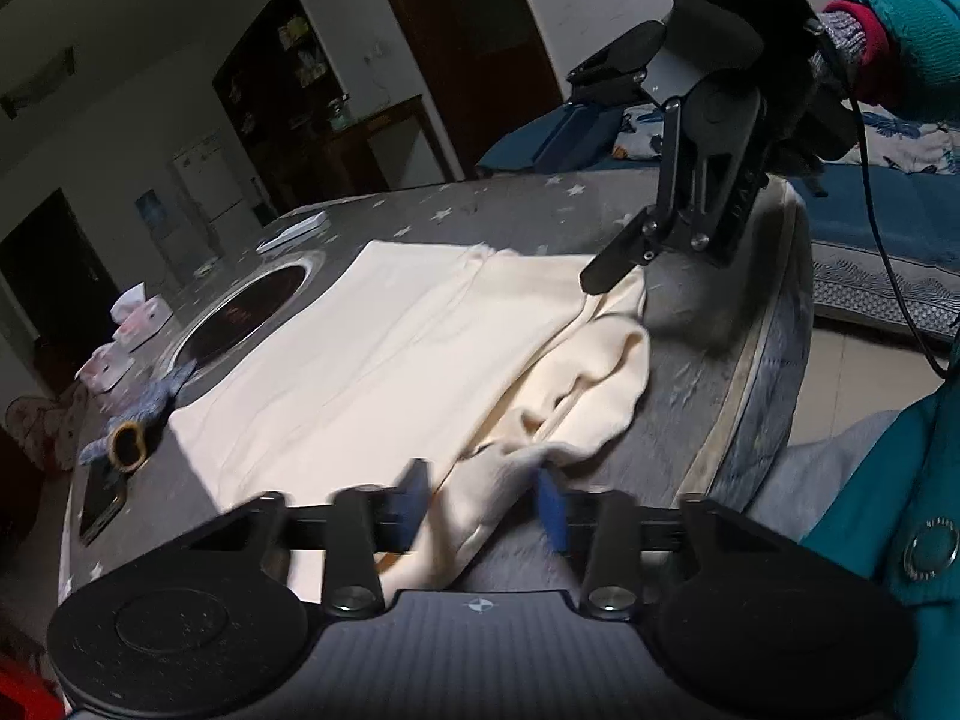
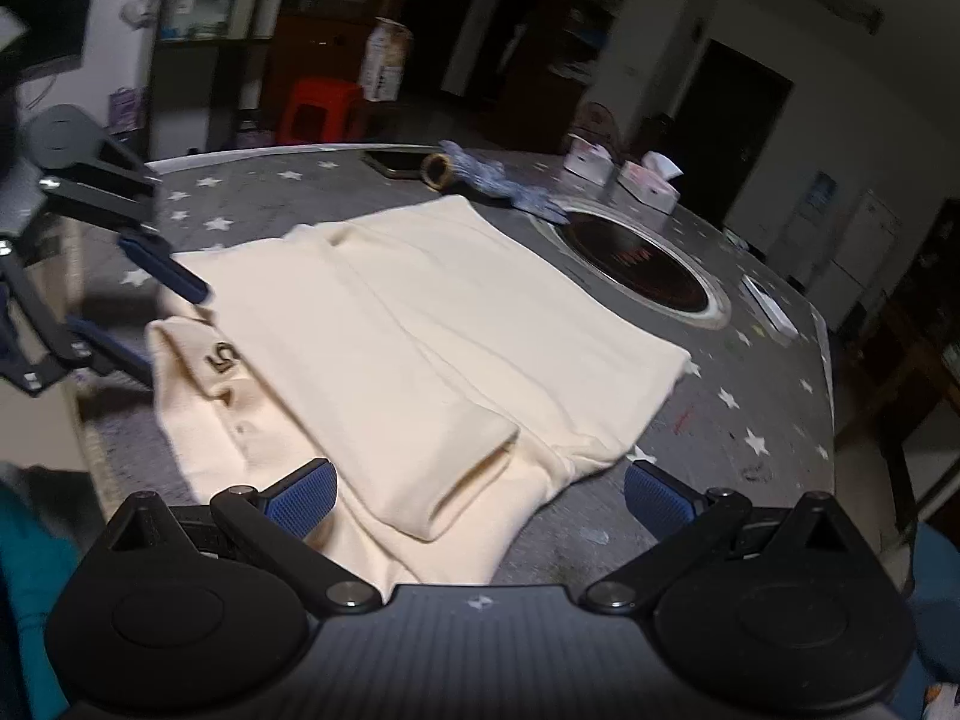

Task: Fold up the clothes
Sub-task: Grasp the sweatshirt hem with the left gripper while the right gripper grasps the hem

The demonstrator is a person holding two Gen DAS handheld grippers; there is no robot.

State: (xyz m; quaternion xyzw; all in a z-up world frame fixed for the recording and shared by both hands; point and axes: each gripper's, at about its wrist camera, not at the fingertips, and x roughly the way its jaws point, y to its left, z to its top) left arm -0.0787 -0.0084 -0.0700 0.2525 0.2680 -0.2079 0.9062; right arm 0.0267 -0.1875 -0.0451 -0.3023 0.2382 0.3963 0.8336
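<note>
A cream shirt lies partly folded on the round grey star-print table; it also shows in the right wrist view, with a black "5" mark by its collar. My left gripper is open, its blue pads on either side of a bunched cream edge near the table's front. My right gripper is open wide over the shirt's near folded sleeve. In the left wrist view the right gripper hovers at the shirt's far right edge. The left gripper shows at the left of the right wrist view.
A round black cooktop is set in the table beyond the shirt. A blue knit glove, a phone and tissue boxes lie near the far rim. A red stool stands behind. A blue sofa is past the table.
</note>
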